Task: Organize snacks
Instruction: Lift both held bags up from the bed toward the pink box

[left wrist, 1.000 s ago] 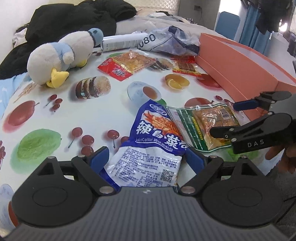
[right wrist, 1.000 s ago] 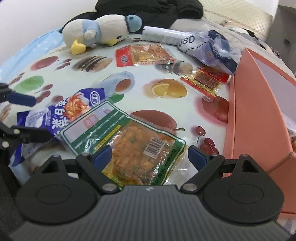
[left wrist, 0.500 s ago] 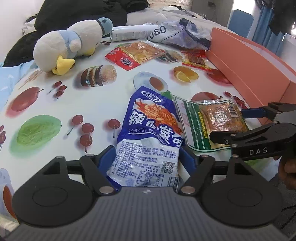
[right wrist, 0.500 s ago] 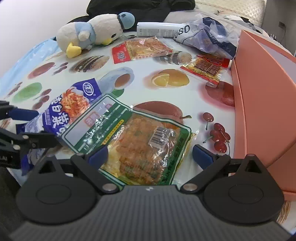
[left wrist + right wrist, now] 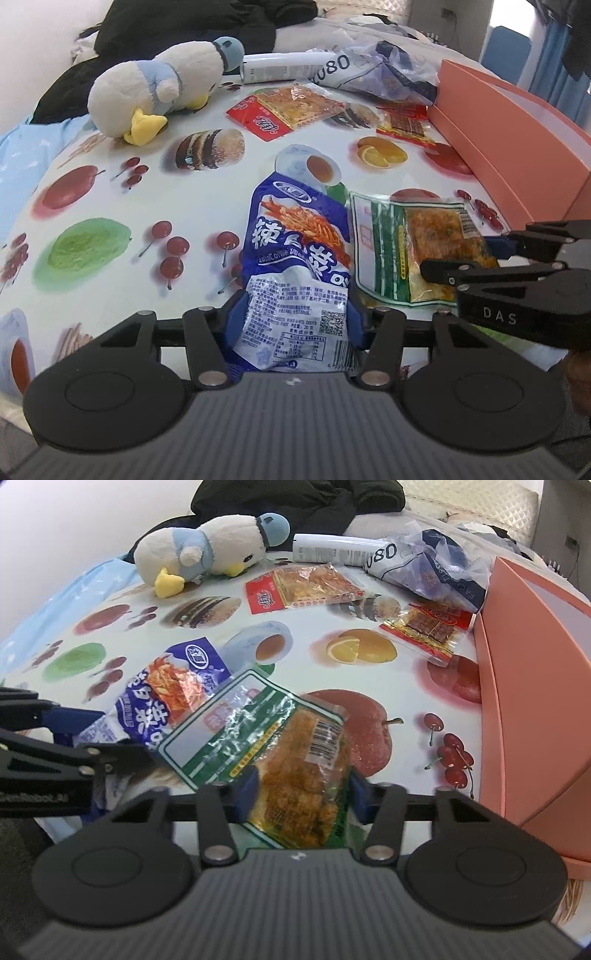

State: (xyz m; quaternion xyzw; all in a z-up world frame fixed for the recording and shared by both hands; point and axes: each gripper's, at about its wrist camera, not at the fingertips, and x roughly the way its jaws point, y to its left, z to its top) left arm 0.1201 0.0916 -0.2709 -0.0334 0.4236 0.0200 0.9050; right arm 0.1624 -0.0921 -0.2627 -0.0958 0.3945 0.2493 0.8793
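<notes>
My left gripper (image 5: 293,319) is shut on the near end of a blue and white snack bag (image 5: 295,243), which crumples between the blue pads. My right gripper (image 5: 301,794) is shut on the near end of a green packet of orange snack (image 5: 280,738), whose far end lies on the blue bag (image 5: 166,694). The green packet also shows in the left wrist view (image 5: 406,243). A red packet (image 5: 299,589) and a small red and gold packet (image 5: 428,627) lie farther back on the table.
An open salmon-pink box (image 5: 532,701) stands along the right side. A plush penguin (image 5: 159,88), a white tube (image 5: 280,66) and a crumpled plastic bag (image 5: 384,74) lie at the back. The tablecloth (image 5: 110,206) has printed fruit. Dark clothing lies behind.
Both grippers have closed: the left onto the blue bag's near end, the right onto the green packet's near end. Both packets now bunch between the pads.
</notes>
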